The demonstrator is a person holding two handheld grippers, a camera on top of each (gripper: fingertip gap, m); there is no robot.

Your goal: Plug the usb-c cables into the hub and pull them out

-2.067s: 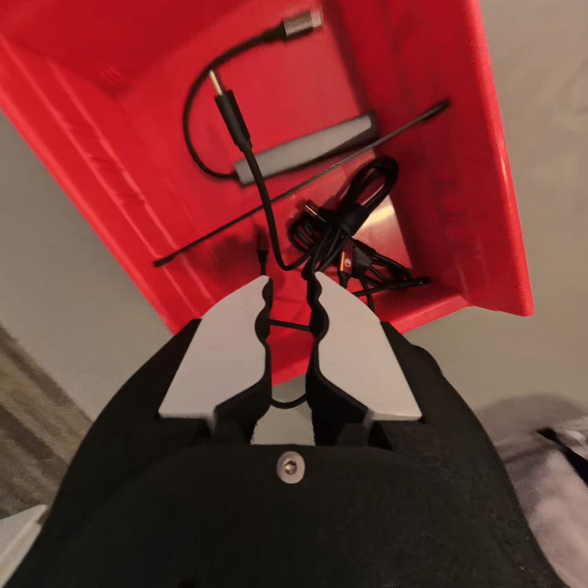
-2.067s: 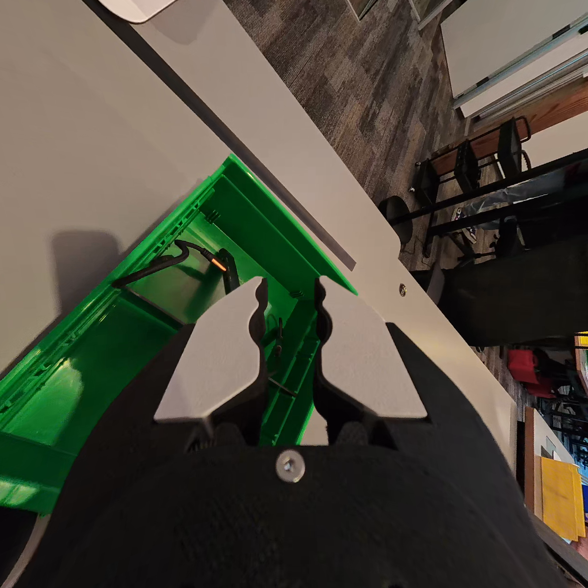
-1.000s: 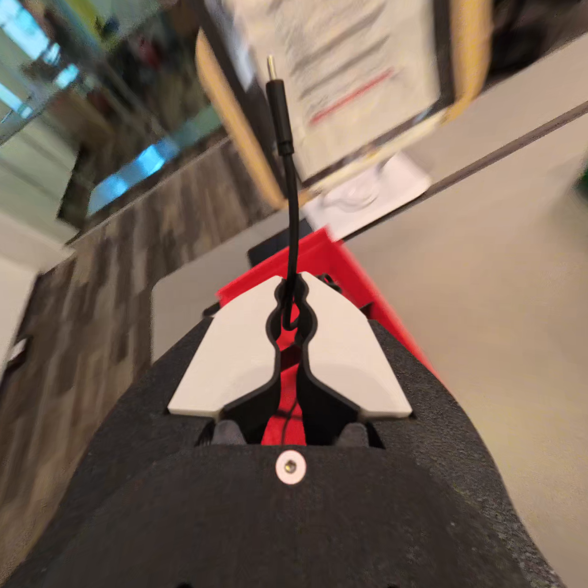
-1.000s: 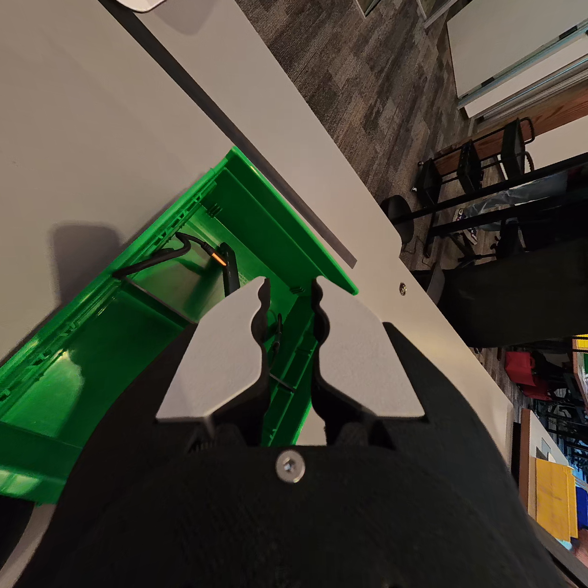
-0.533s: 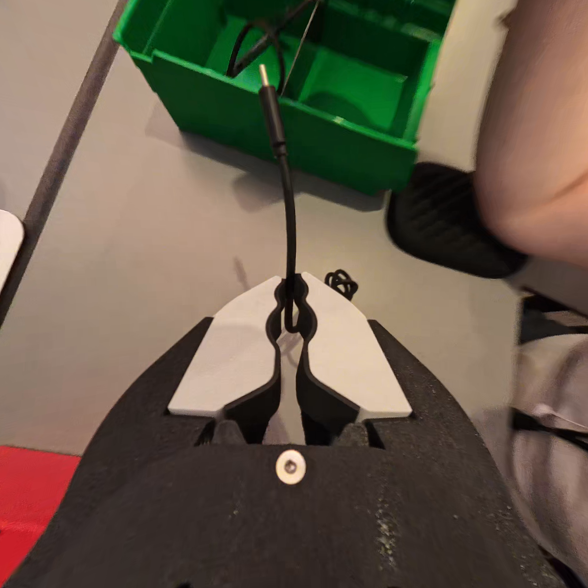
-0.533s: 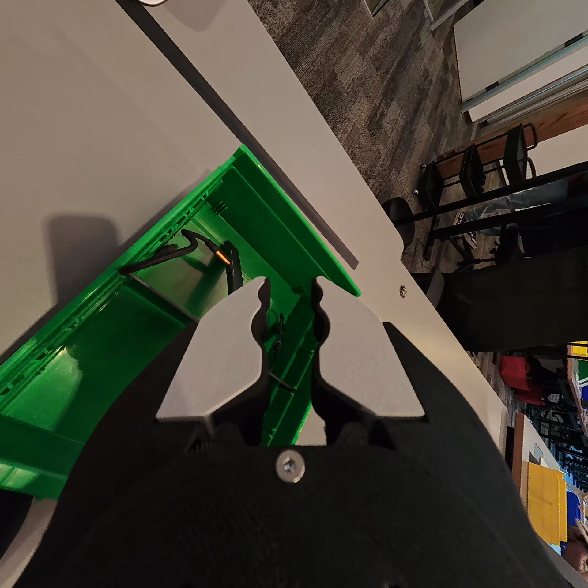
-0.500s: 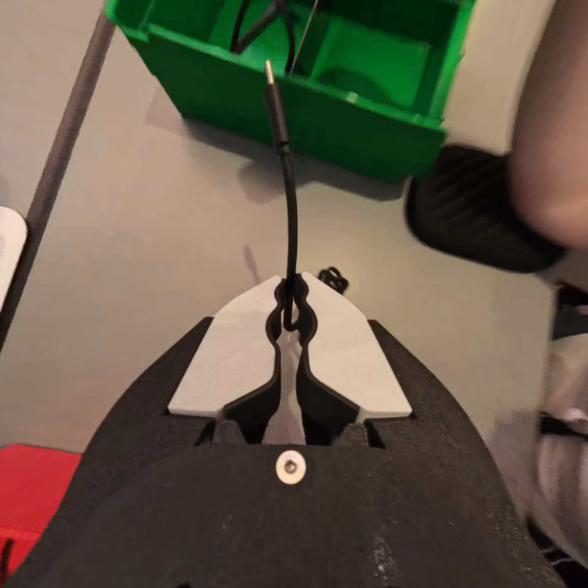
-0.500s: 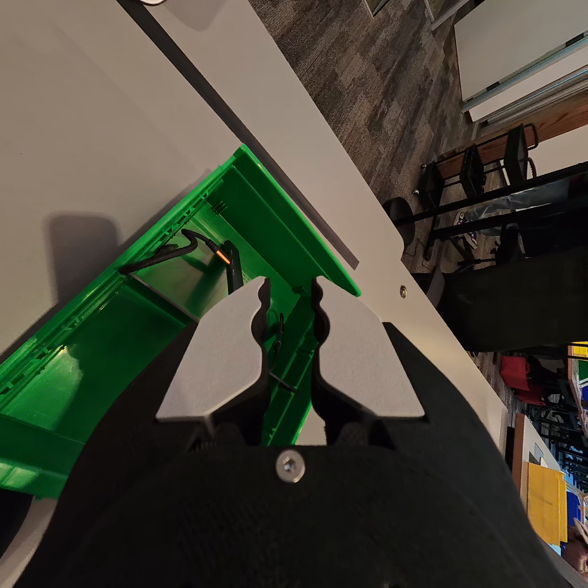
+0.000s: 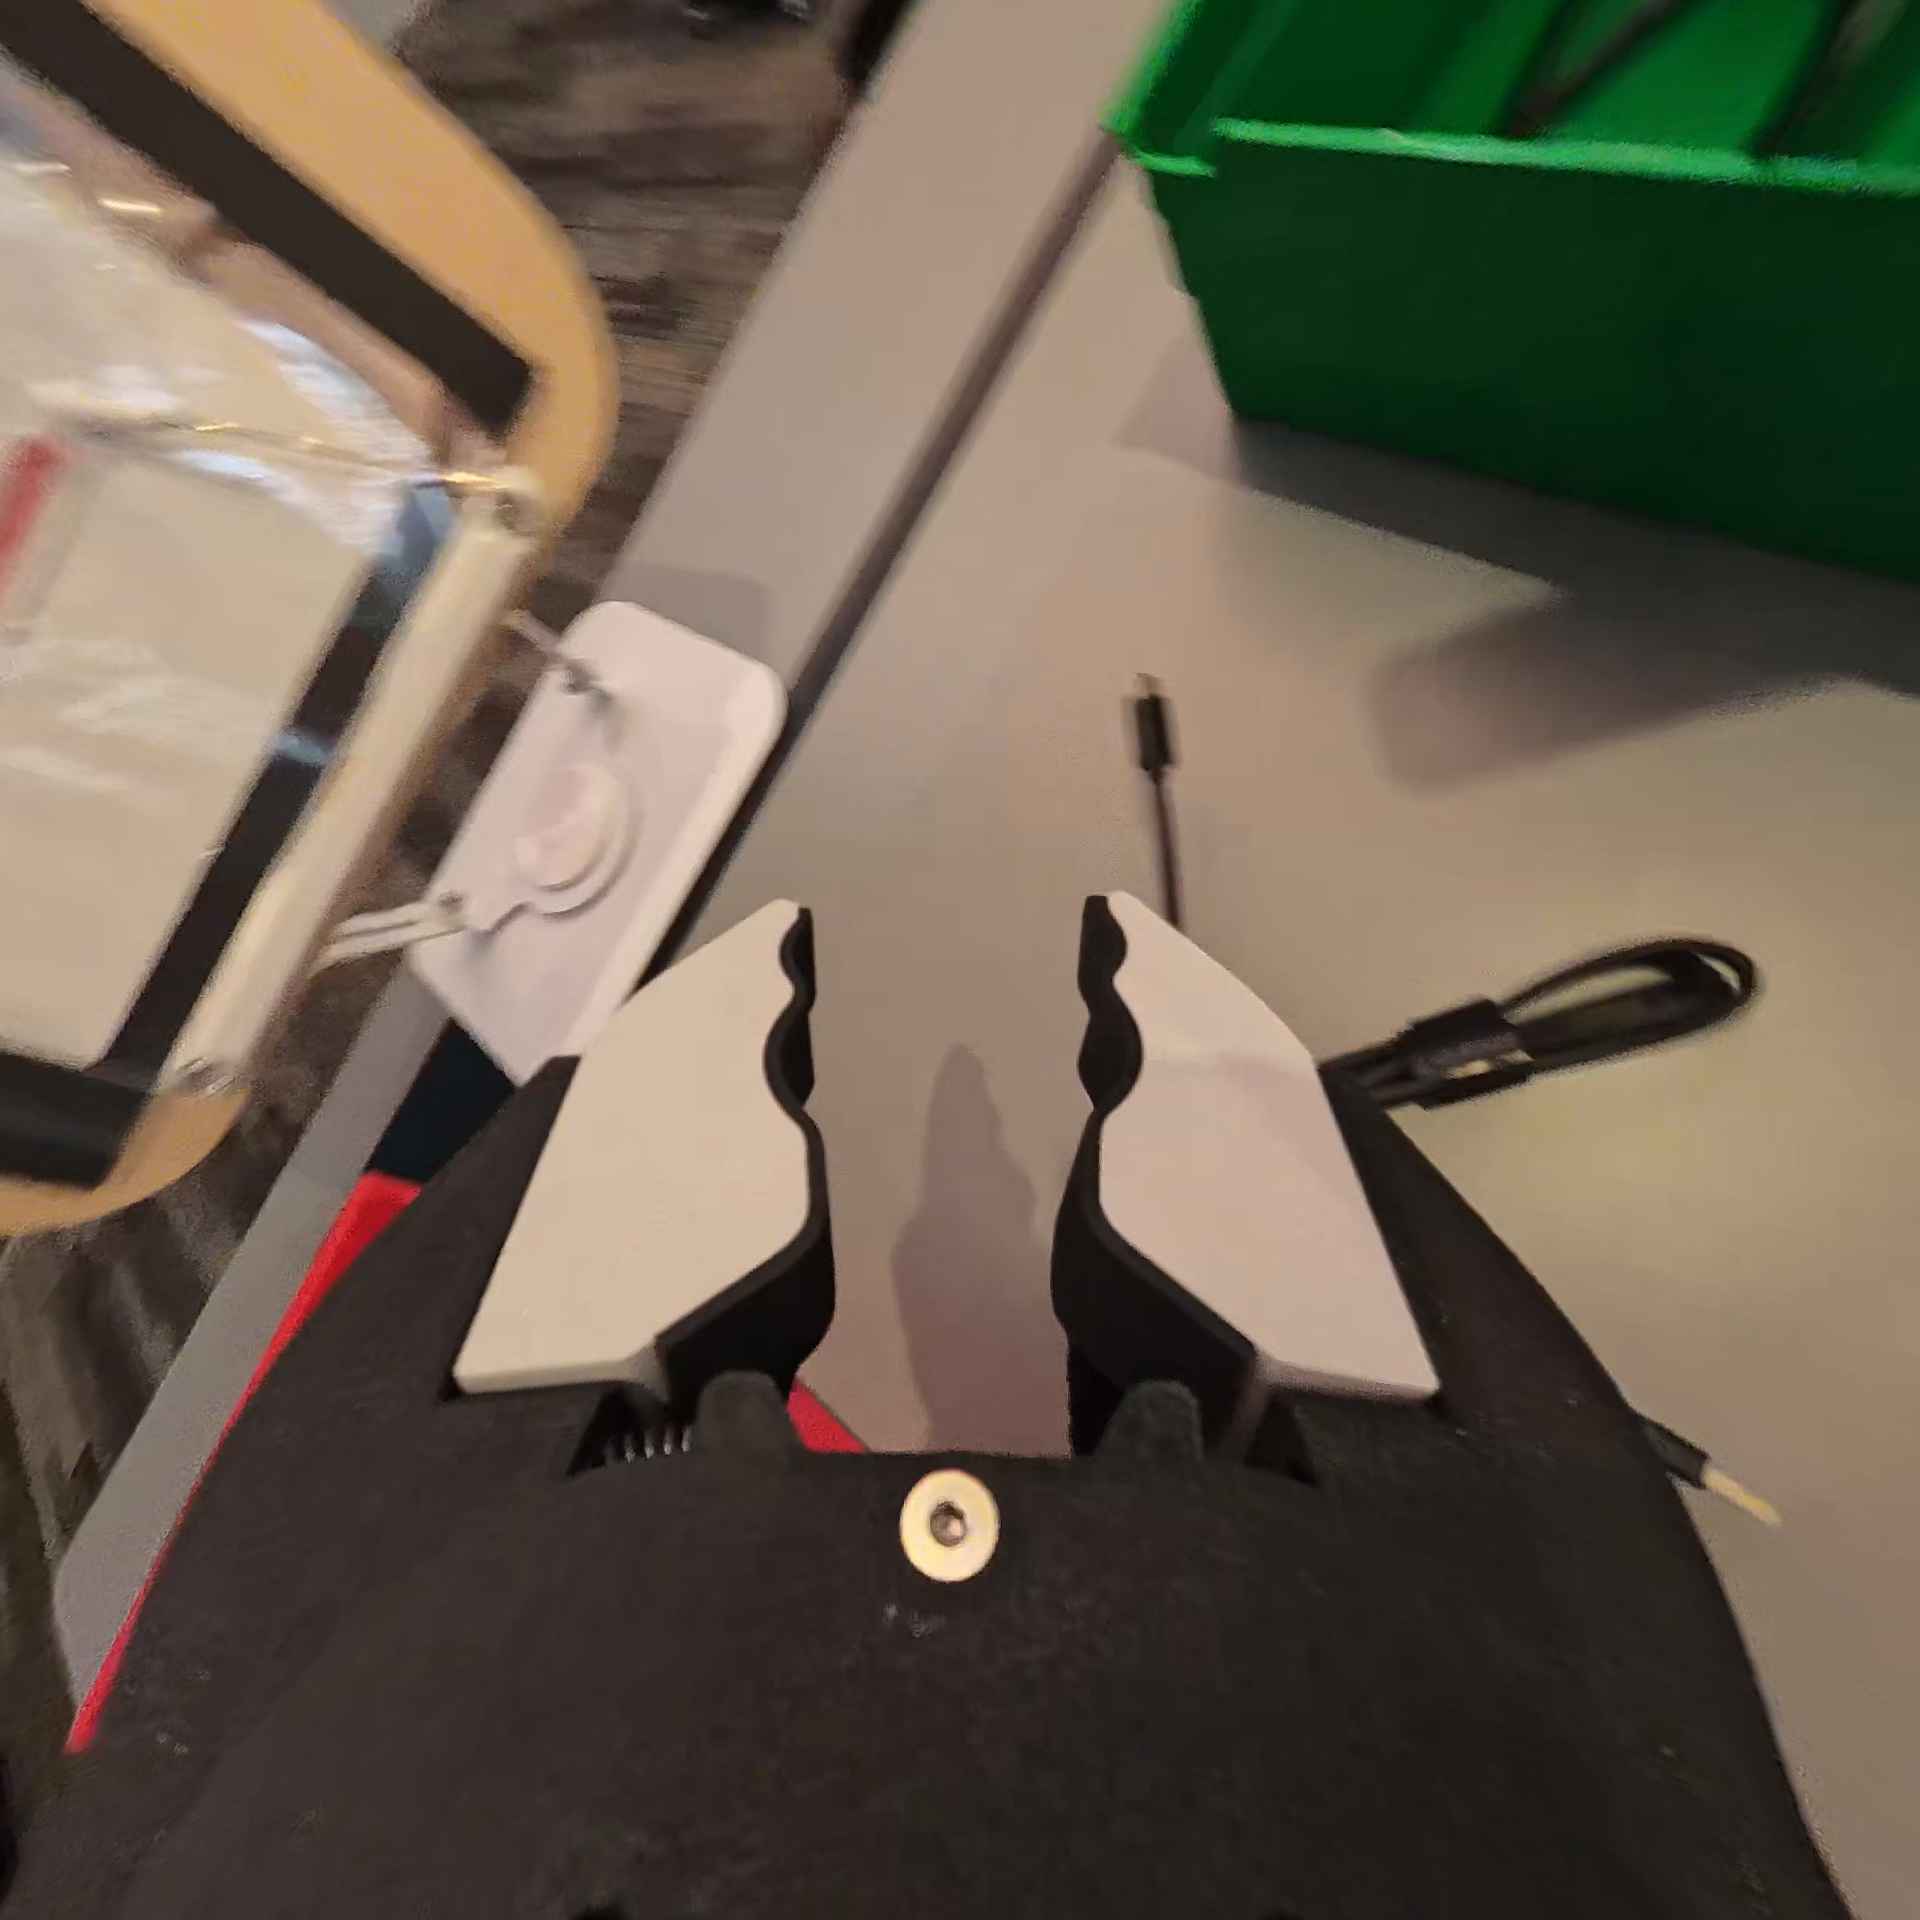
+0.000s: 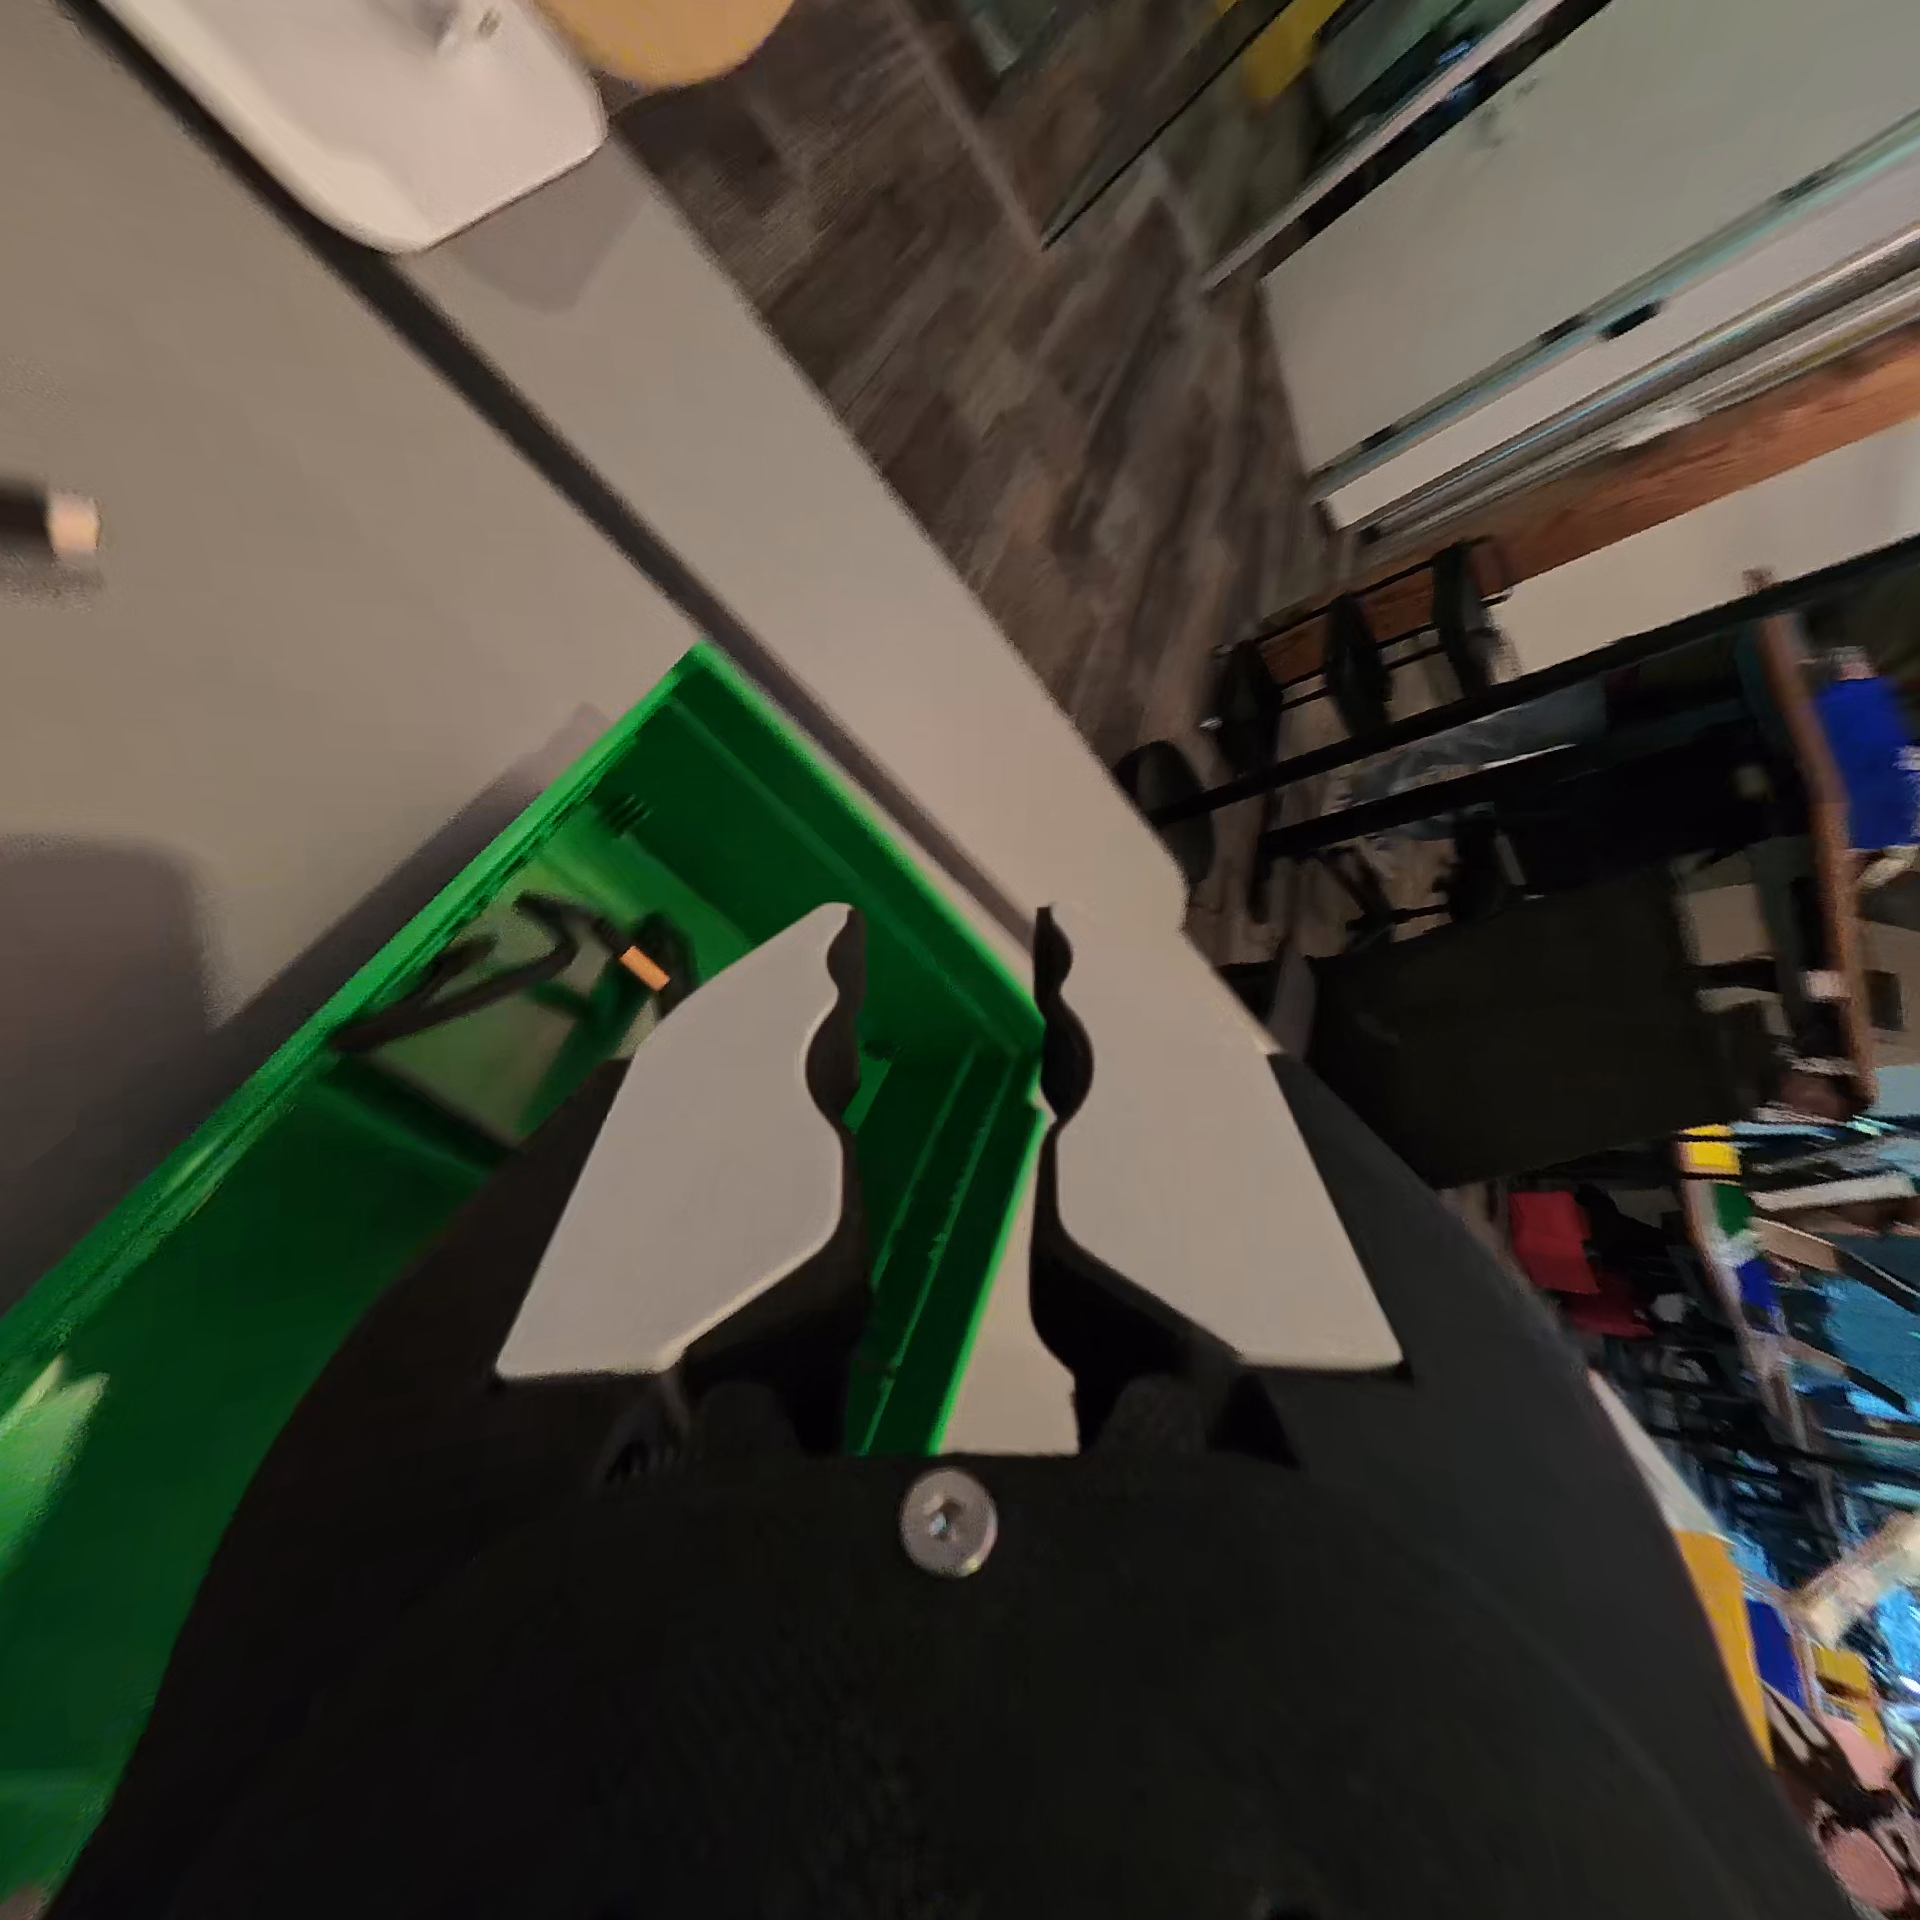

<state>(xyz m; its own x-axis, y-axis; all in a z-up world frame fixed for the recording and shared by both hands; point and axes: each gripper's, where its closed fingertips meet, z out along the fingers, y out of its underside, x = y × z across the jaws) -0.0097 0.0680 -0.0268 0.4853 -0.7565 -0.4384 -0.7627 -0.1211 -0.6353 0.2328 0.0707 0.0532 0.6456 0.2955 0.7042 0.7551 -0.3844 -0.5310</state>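
- While the left gripper hangs over the grey table, its two fingers are spread wide with nothing between them.
- Black usb-c cable lies flat on the table just ahead of the right fingertip, plug end pointing away toward the green bin; apart from the gripper, not touching it.
- Bundled loop of the cable lies on the table to the right of the gripper; a second plug tip shows at the gripper's right flank.
- Red bin edge shows under the gripper's left side.
- White stand base sits at the table's far-left edge, with a tan-framed panel above it, blurred.
- Right gripper is poised over the green bin, fingers parted by a moderate gap, holding nothing.
- Dark cables with an orange-marked plug lie in one compartment of the bin.
- Hub: not identifiable in either view.
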